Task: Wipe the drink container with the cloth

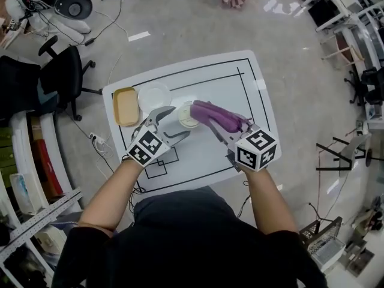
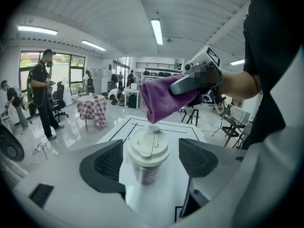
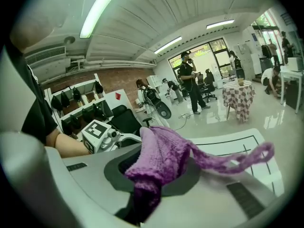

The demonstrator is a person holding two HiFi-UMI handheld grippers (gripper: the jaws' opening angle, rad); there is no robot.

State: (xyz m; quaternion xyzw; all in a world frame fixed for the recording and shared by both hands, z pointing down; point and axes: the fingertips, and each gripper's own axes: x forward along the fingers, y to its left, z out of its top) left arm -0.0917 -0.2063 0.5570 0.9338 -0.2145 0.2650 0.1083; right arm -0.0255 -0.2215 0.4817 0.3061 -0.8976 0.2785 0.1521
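The cup [image 2: 147,148] is flanked by the open left tongs [image 1: 179,121]; the cloth [image 1: 215,114] is clamped in the right tongs [image 3: 153,171]. A steadying grip is probably needed before wiping.

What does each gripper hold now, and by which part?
The right gripper is shut on the purple knitted cloth, pinching a bunched fold. The left gripper holds nothing: its jaws stand open around the white-lidded drink cup, apart from it.

lidded drink cup [image 2: 147,156]: white snap lid, clear body with dark print, upright on the white tabletop [image 1: 240,89]. purple cloth [image 1: 217,117]: bunched, clear of the tabletop, its end just above the cup's lid; contact unclear.
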